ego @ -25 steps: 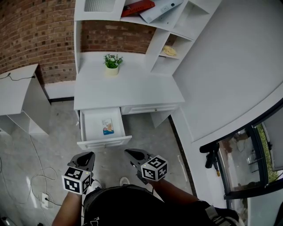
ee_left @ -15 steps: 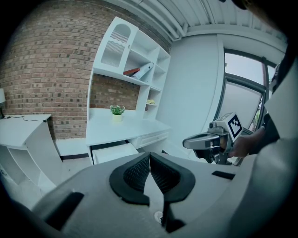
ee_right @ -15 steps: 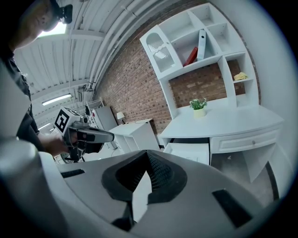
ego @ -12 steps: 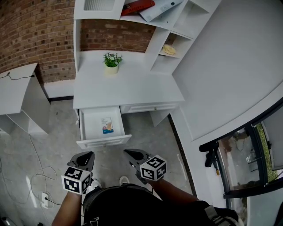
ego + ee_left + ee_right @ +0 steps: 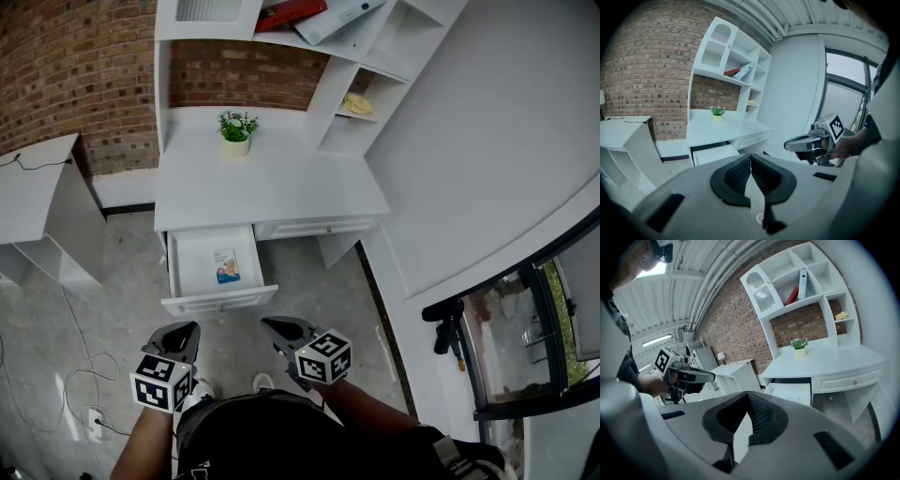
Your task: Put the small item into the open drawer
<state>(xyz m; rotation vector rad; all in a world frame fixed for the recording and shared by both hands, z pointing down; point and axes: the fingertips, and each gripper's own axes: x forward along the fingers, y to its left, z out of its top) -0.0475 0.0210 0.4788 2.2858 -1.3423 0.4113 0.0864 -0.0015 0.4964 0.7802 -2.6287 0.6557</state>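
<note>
1. The left gripper (image 5: 181, 330) is held out over the floor, well short of the desk (image 5: 281, 192). Its jaws are pressed together with nothing between them.
2. The right gripper (image 5: 274, 325) is beside it, its jaws likewise closed on nothing.
3. The small item (image 5: 227, 267) (a flat card with a blue picture) lies inside the open drawer (image 5: 218, 302), toward its right wall.
4. A potted plant (image 5: 235, 131) stands at the back of the desk top.

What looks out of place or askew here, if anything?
Little. On the top shelf a white binder leans tilted beside a slanting red book. The open white drawer holds a small blue-printed packet, lying flat. Nothing looks spilled or damaged.
</note>
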